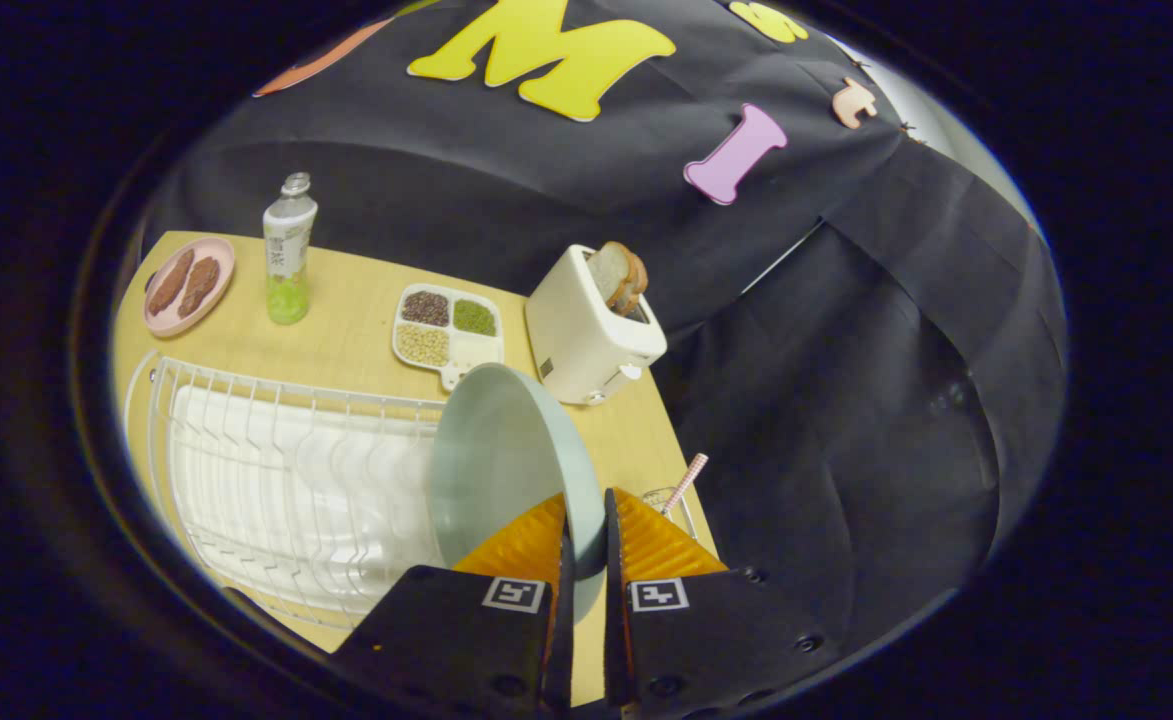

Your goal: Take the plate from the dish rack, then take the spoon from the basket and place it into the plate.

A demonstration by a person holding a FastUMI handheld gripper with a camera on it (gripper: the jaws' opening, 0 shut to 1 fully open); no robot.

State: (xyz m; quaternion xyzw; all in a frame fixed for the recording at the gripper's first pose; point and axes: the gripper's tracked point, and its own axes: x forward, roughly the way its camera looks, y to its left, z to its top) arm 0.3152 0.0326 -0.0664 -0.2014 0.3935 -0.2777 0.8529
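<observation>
The fingers were nearly closed, pinching the rim of the plate, held tilted above the rack; the spoon stood in the basket just beyond, on the worktop.

Here's the gripper itself, seen from just behind its jaws. Two chunky black housings sit side by side with a narrow slot between them. Each one carries a small square white tag printed with a black blocky marker pattern, right at its front edge. Dark round screws dot the housings, two along the outer side of one and more near the back. Ahead, ribbed wedge-shaped fingers taper forward, grooves running across their faces.
</observation>
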